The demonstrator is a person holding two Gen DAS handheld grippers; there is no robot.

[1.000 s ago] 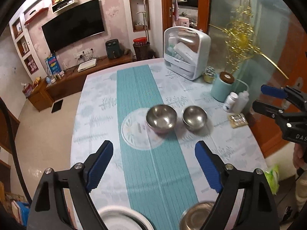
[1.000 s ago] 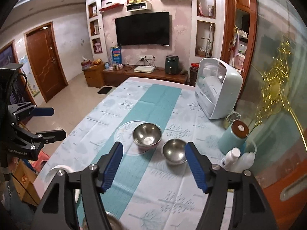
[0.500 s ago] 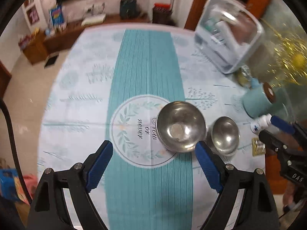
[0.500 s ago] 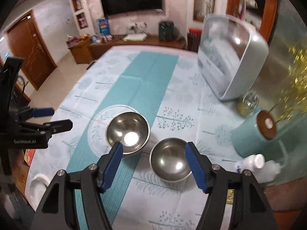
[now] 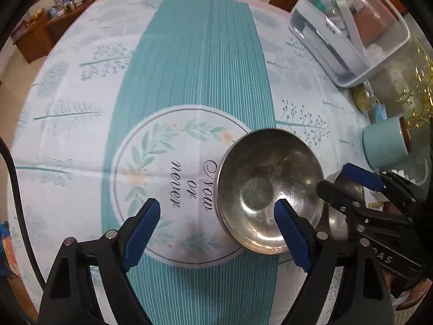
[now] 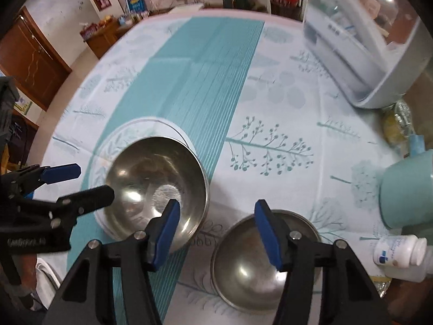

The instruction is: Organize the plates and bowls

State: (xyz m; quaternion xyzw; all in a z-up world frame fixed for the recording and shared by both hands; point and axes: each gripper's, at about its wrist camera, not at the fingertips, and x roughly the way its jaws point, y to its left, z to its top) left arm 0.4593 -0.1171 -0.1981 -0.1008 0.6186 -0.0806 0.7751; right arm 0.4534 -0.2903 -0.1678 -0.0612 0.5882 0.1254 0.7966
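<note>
- While both hand-held grippers were high above the table one second ago, with the far wall and the television in their views, now they look steeply down at the cloth from close, so I judge that the approach to the bowls is almost complete and the grasp comes next.
- On the left side, the left gripper with black arms and blue pads (image 5: 216, 230) has its jaws spread wide, and they have just been closing a little. Only the near left rim of the larger round steel bowl (image 5: 268, 187) lies between them, and I see no pad pressing on it.
- This larger bowl stands at the right edge of the white printed circle on the teal and white tablecloth (image 5: 189, 62). The gripper's right pad (image 5: 291, 234) is in front of the inside of the bowl, and the left pad is over the printed circle, so the jaws seem to straddle the near left rim.
- Further right, the right gripper of the same kind (image 6: 216, 233) is also open but narrower, and its jaws have just been closing too. Nothing is pinched.
- The smaller round steel bowl (image 6: 259, 268) stands just beside the larger bowl, to its right. The right pad (image 6: 268, 233) is over the far rim of this bowl, and the left pad overlaps the right edge of the larger bowl, so the gap between the two bowls lies between the jaws.
- Neither bowl is lifted yet, as far as I can judge.
</note>
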